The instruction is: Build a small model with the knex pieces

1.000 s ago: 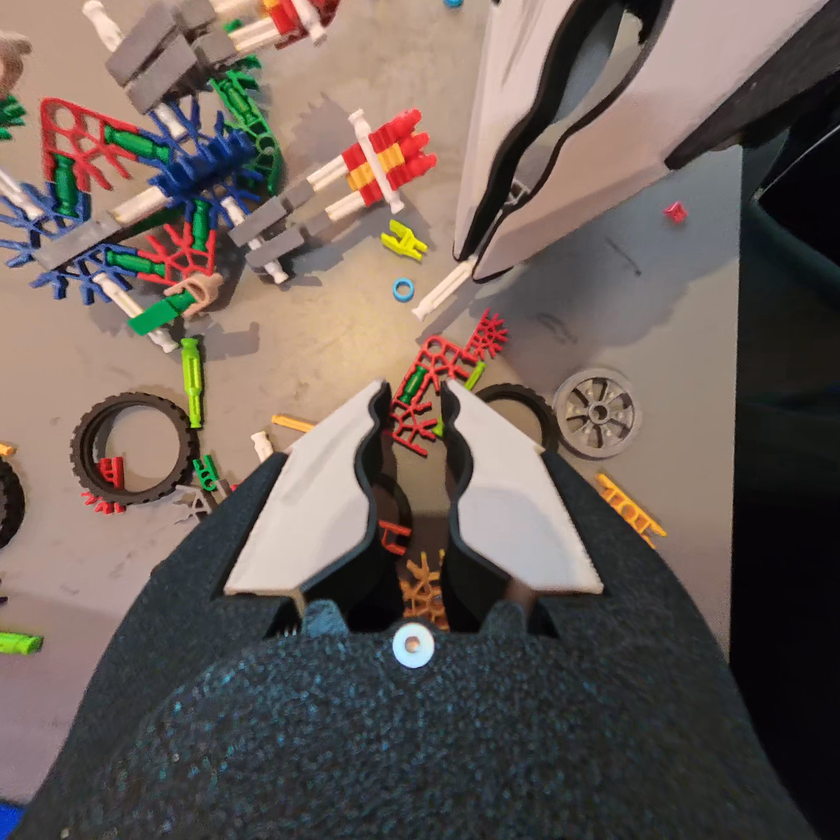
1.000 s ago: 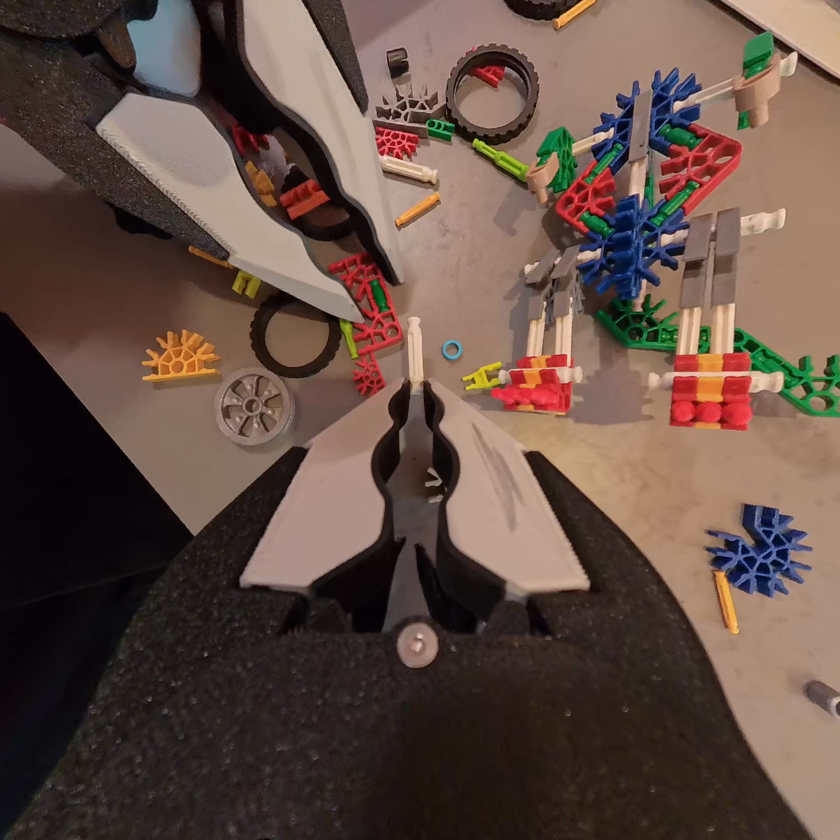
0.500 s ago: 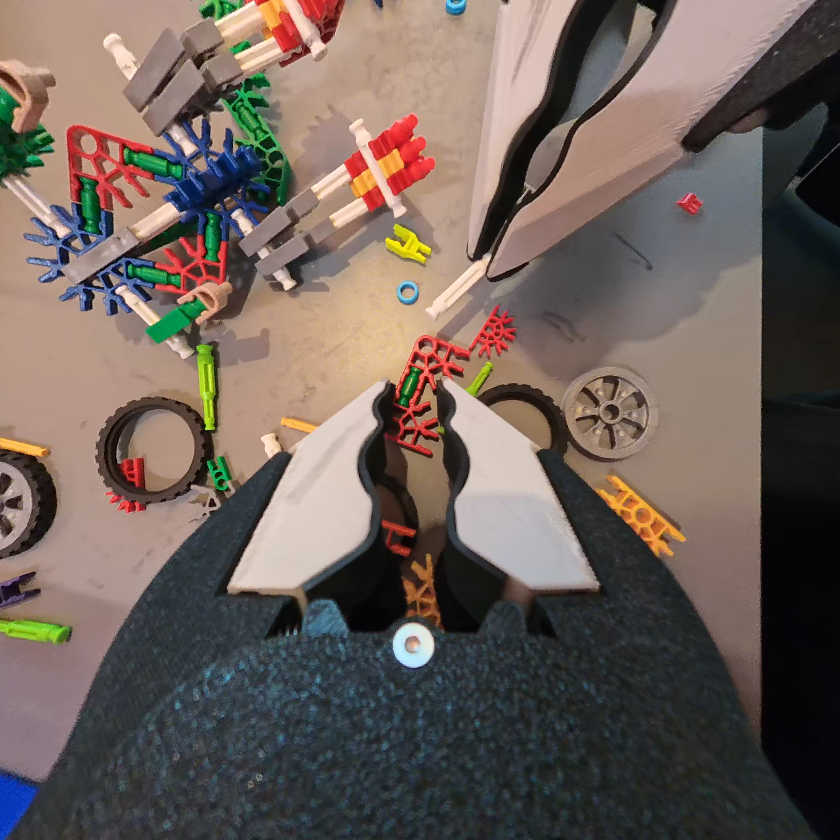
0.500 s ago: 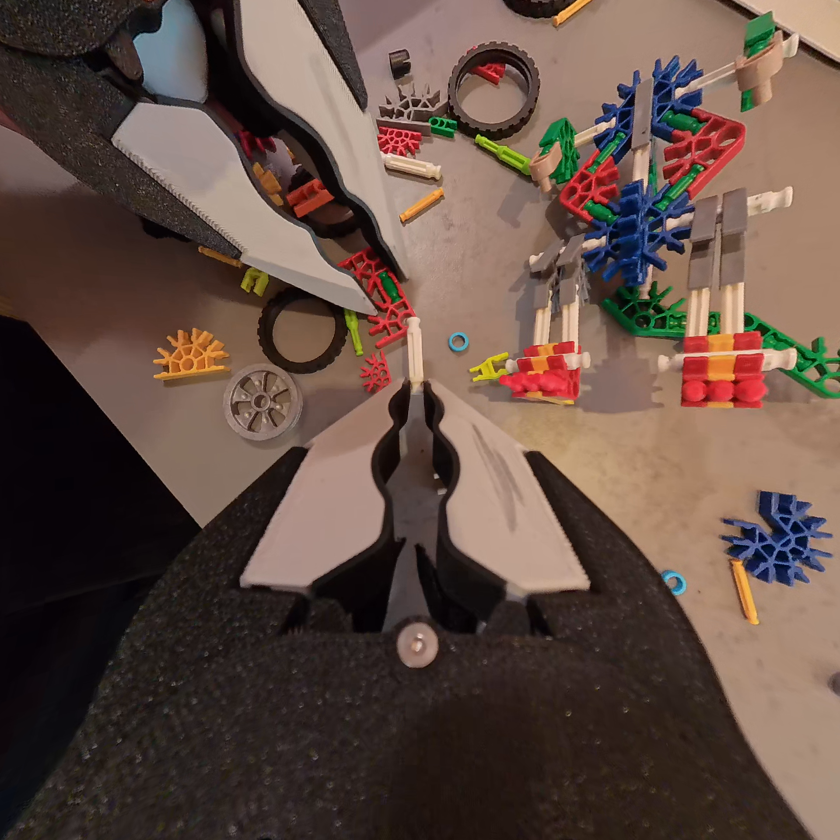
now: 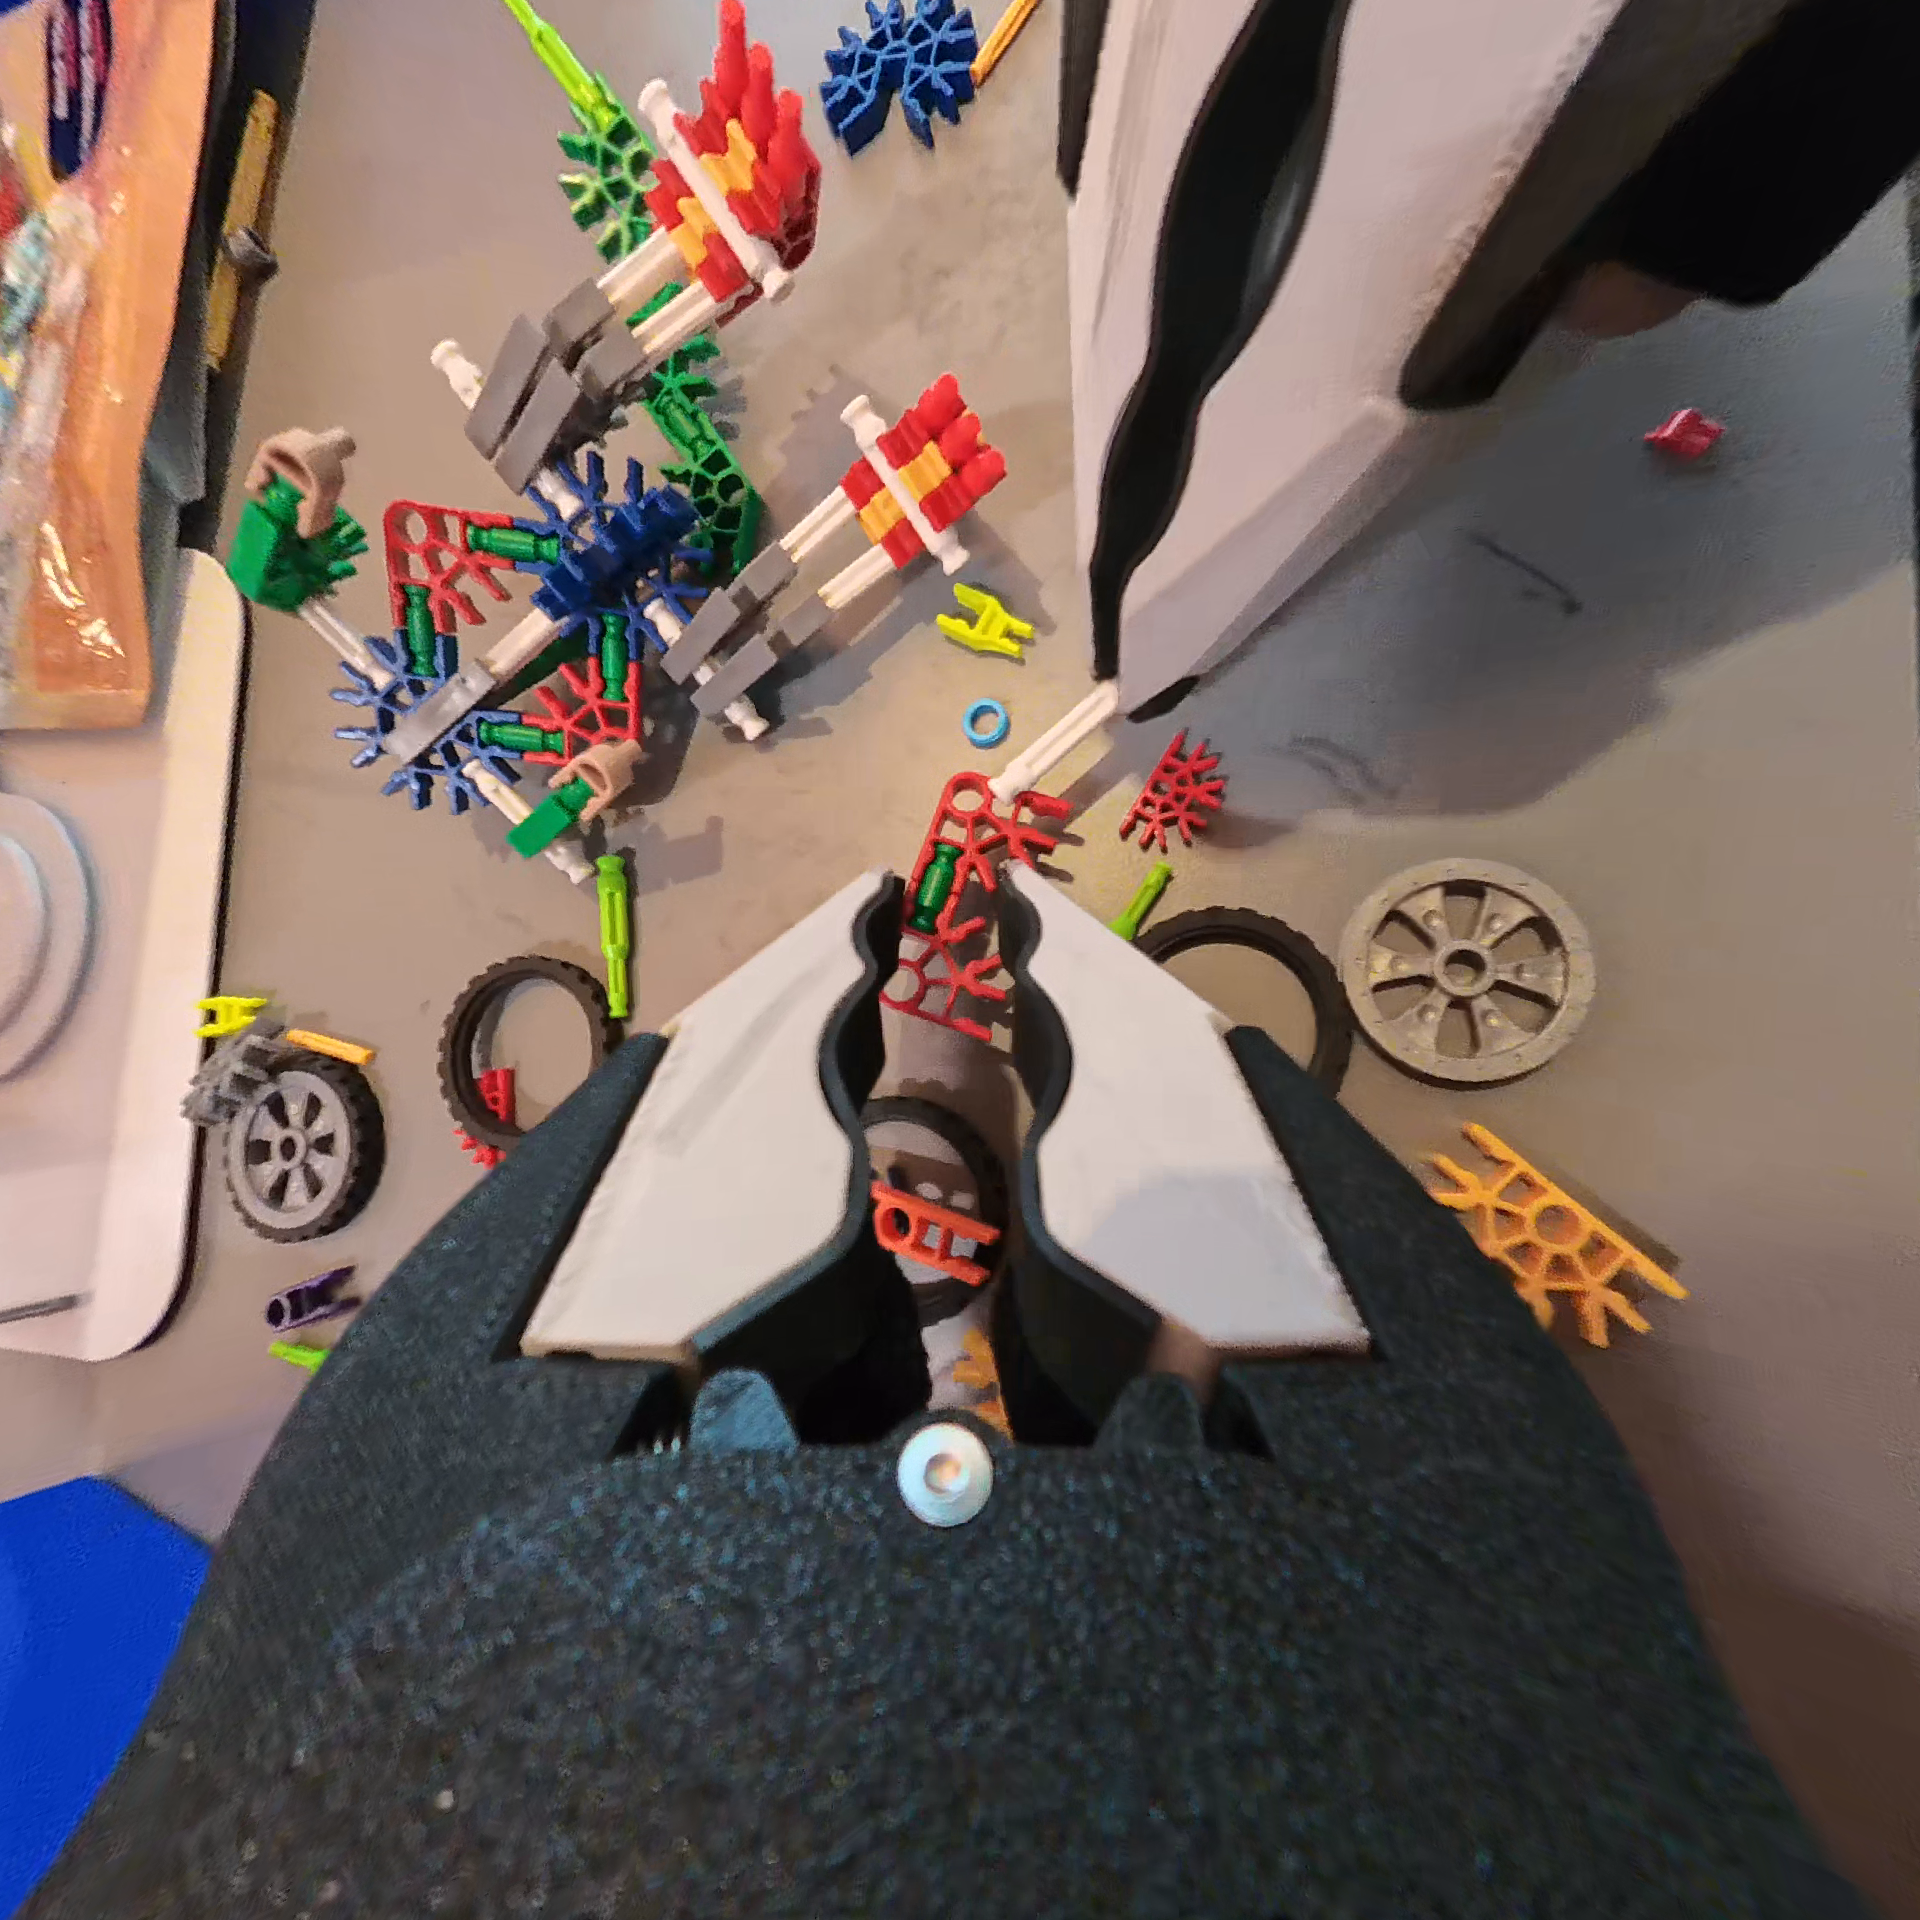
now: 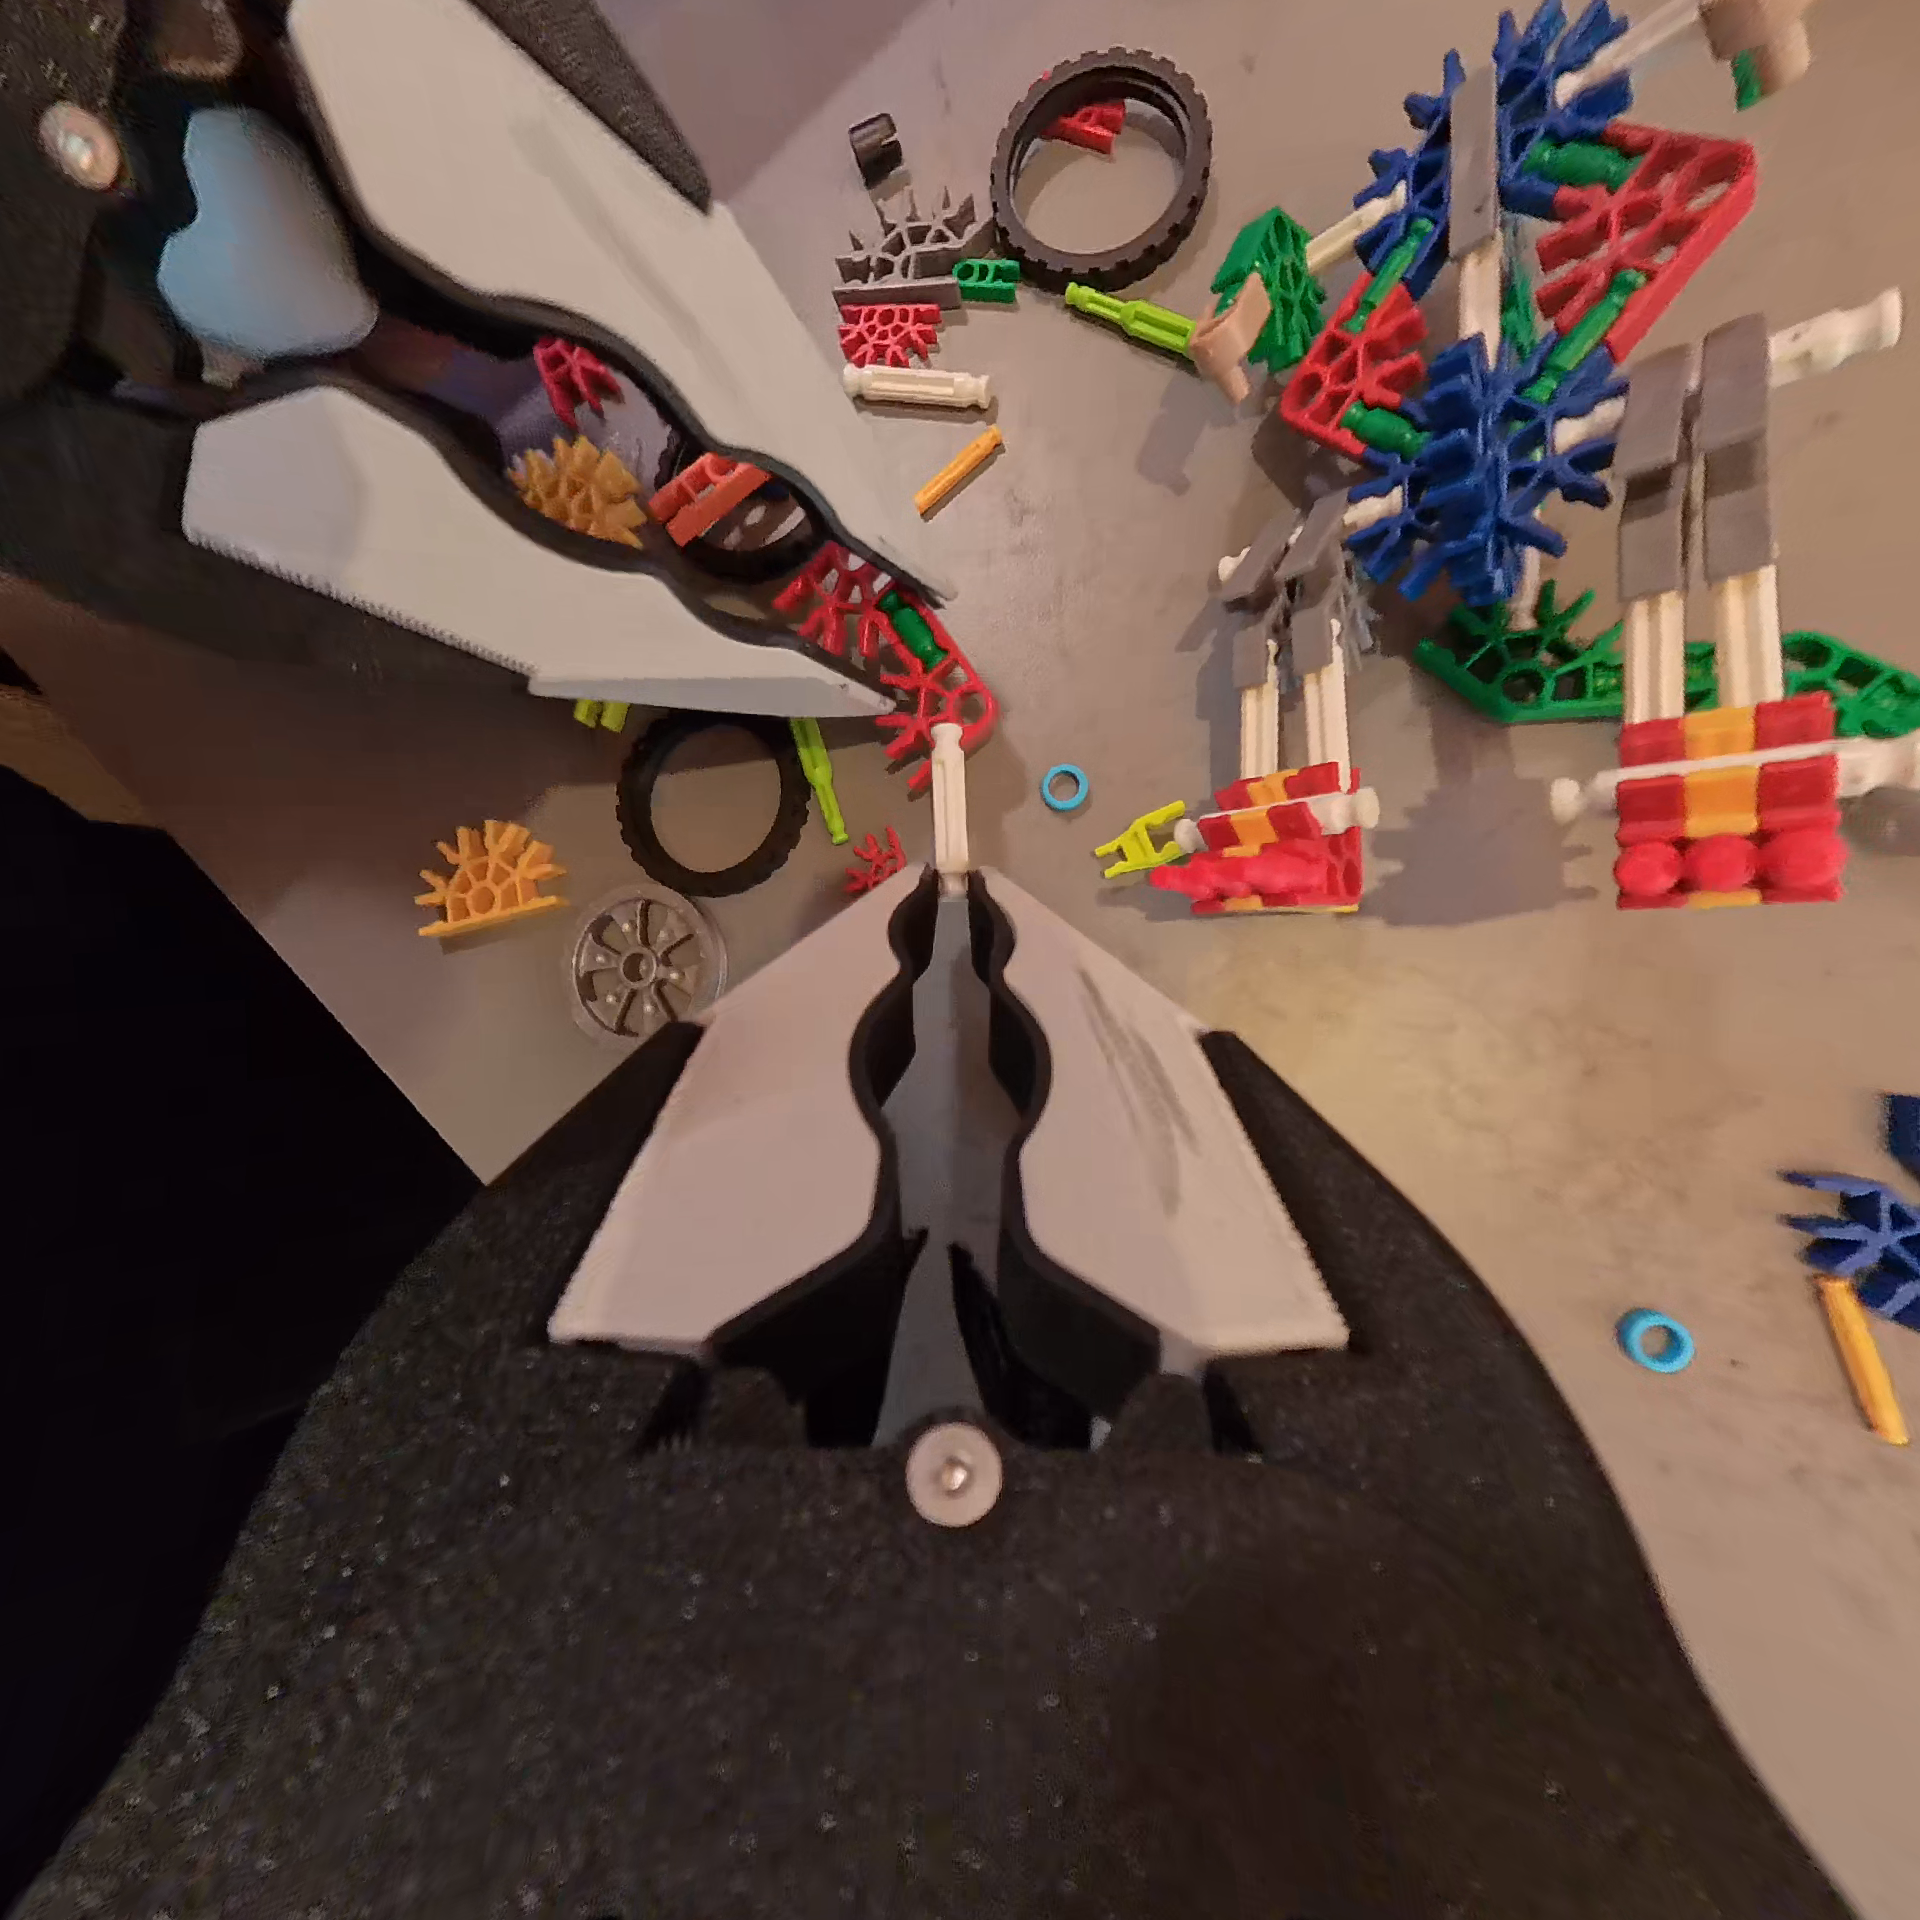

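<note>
My left gripper (image 5: 948, 883) is shut on a red lattice connector (image 5: 961, 842) that carries a short green rod (image 5: 932, 883), and holds it above the grey table (image 5: 1558, 727). My right gripper (image 6: 950, 881) is shut on a white rod (image 6: 948, 790) that sticks out past its tips. The rod's far end touches the rounded corner of the red connector (image 6: 935, 675). In the left wrist view the right gripper (image 5: 1117, 686) comes in from the top right with the white rod (image 5: 1055, 743). In the right wrist view the left gripper (image 6: 899, 660) comes in from the top left.
A built model (image 5: 613, 561) of blue, red and green connectors lies beyond, with red-and-yellow ends. Loose parts lie around: a black tyre (image 5: 1226, 920), a grey wheel hub (image 5: 1465, 966), an orange connector (image 5: 1548, 1236), a blue ring (image 5: 985, 722). A white tray (image 5: 197, 935) is at the left. One gripper's finger ends stand about 5 cm off the other's.
Both grippers have risen from the table, so more of it shows. The red connector went up with the left gripper. The white rod's end has closed in and now touches its corner.
</note>
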`<act>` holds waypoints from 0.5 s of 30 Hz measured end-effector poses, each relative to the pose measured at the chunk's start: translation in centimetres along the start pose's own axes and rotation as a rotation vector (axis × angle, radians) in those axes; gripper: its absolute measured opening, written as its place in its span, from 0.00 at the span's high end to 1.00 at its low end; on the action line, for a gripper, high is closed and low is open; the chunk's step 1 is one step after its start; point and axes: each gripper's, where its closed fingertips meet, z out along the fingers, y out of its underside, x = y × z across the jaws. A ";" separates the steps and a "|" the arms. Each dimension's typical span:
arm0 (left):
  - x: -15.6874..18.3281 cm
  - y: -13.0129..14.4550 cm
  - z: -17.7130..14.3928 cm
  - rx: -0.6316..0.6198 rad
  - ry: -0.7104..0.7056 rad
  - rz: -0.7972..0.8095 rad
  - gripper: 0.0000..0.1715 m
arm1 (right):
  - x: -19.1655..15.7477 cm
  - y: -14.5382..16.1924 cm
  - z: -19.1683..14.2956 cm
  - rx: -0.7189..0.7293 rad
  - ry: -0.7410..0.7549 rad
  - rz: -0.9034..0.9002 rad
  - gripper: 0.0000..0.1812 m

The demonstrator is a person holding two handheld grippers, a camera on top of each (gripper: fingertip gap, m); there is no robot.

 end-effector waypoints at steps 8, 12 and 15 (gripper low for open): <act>0.5 -0.3 0.1 -0.009 -0.057 0.100 0.91 | 0.1 0.3 0.0 -0.004 -0.005 0.068 0.97; 0.9 -0.6 0.1 -0.006 -0.067 0.135 0.91 | 0.2 0.5 0.2 -0.026 0.009 0.063 0.97; 1.2 -0.8 0.2 -0.008 -0.069 0.157 0.92 | 0.3 0.6 0.3 -0.035 0.015 0.051 0.97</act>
